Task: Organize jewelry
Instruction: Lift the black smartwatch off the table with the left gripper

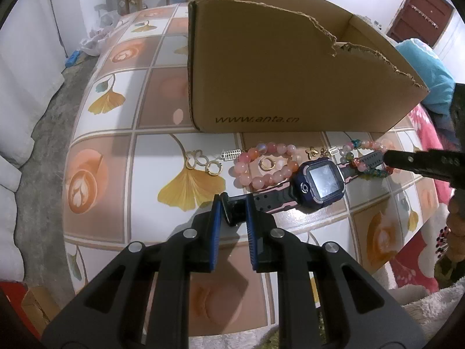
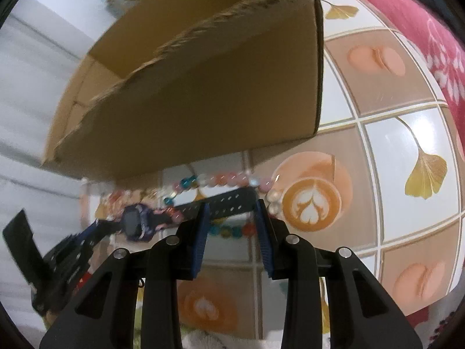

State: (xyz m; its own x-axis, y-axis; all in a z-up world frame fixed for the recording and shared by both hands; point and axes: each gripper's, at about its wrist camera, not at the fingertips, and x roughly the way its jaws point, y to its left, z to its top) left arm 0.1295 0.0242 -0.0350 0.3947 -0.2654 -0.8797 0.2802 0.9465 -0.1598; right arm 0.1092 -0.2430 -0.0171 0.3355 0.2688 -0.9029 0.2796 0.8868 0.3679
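The step in hand looks like a 2-handed pick-up of the watch [image 1: 318,181], bound, by my guess, for the cardboard box [image 1: 261,72] standing behind the row of jewelry.

Leftmost, the left tongs [image 1: 234,208] are clamped on the buckle end of the strap, near the front edge of the surface [image 1: 116,151]. The watch lies across the middle of the surface, just in front of the box, its body touching the pink bead bracelet [image 1: 261,164]. At the far strap end, the right tongs [image 2: 231,213] straddle the perforated strap; they seem closed on it, though blur keeps me from being sure.

Next, both ends must rise together, evenly, without dragging the multicoloured bead bracelet [image 1: 366,157] under the strap.
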